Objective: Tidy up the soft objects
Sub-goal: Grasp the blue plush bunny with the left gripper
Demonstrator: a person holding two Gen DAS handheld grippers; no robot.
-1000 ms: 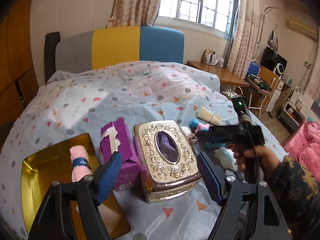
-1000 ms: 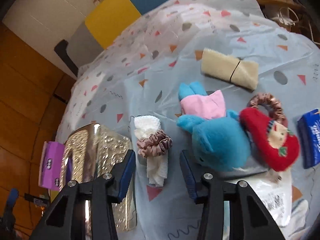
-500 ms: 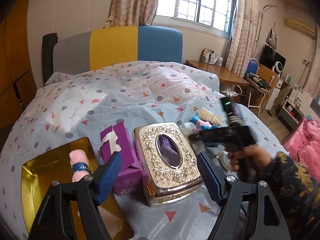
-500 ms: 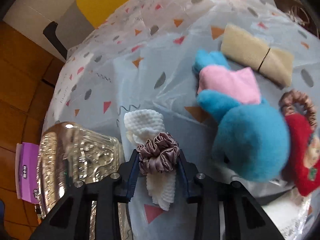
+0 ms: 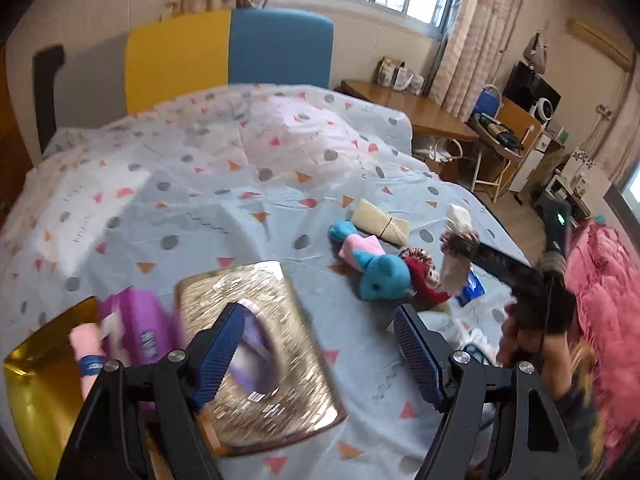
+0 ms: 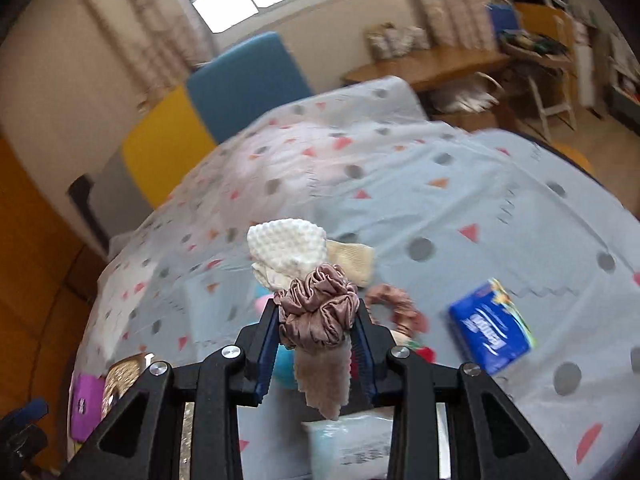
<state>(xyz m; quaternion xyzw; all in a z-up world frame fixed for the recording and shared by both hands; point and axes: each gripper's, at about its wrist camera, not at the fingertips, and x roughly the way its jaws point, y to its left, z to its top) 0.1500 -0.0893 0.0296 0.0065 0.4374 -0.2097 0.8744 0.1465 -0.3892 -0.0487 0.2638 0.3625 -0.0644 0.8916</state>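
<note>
The right gripper holds the white cloth by its scrunchie, above the bed; the left gripper is wide and empty.

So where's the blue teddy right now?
In the left wrist view, the blue teddy lies on the bed, right of the gold box, against the red toy.

On the bed we see the tissue box nearest us, a tissue pack touching its left side and a tray further left. The plush toy lies to its right, a rolled cloth behind that.
</note>
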